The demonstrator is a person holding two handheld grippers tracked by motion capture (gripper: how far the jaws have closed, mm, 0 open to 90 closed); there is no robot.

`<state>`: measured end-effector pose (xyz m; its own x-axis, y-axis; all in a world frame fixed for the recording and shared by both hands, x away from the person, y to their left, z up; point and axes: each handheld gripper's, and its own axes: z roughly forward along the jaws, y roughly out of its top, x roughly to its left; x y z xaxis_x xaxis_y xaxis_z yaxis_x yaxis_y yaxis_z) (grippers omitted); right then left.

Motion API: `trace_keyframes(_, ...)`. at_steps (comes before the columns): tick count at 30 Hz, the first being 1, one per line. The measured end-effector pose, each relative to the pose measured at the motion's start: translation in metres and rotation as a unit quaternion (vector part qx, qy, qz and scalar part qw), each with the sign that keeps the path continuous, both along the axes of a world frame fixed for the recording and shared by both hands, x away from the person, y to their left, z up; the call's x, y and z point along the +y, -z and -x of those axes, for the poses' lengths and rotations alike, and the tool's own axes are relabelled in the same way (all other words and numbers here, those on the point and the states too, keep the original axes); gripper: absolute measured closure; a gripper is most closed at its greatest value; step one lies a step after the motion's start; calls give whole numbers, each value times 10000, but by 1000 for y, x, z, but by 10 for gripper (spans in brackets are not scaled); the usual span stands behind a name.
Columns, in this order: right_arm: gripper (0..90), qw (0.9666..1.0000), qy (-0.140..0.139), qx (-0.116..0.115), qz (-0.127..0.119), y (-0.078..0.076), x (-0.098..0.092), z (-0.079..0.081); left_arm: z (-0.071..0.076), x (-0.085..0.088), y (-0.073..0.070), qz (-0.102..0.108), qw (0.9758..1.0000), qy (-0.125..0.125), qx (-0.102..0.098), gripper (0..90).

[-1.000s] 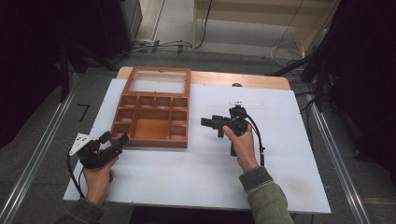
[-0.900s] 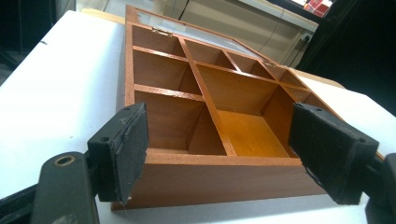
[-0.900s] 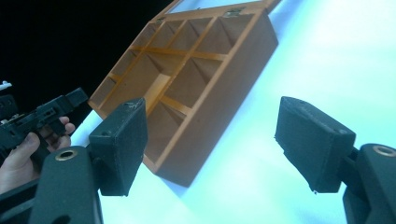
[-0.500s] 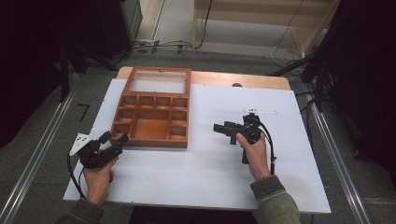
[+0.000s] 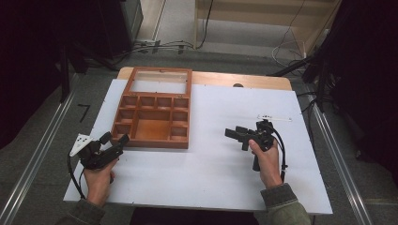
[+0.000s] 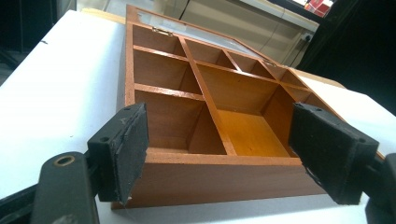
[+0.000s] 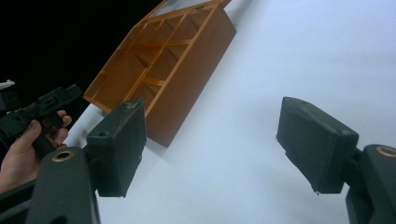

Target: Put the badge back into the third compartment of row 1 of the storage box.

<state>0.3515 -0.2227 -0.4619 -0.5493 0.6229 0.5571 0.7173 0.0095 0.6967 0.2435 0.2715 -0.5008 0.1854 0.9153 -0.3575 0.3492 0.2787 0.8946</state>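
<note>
- The left gripper (image 5: 115,143) is hovering low over the white table (image 5: 216,187) with its jaws spread wide and gripping nothing; the wooden box (image 6: 219,116) is sitting just ahead of them, its near wall spanning the gap between the two pads without touching either.
- The right gripper (image 5: 233,134) is also standing wide open and empty; the wooden box is lying well ahead of its jaws and off toward its left pad, with bare table between.
- The box is resting flat, divided into open compartments, all of them looking empty, with its glass-paned lid (image 5: 160,80) folded back flat on the far side.
- It is looking stiff and fairly light, but smooth-finished, so pads may be sliding on it.
- The safest hold is probably over the near wall or an inner divider, one pad inside a compartment and one outside.
- The glass pane and small hinges are looking fragile, so gripping there seems unwise.
</note>
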Motion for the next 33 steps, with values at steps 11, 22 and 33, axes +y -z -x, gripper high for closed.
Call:
trace_keyframes(11,225,9998,178,31,-81,1,-18,11,0,1,0,17,10000,-2,-15,208)
trace_keyframes(22,223,9991,394,-5,-167,0,-43,21,0,0,-1,5,10000,1,-16,208)
trace_keyframes(33,223,9978,628,-28,-221,-2,-65,30,1,1,-1,18,10000,-8,-18,208)
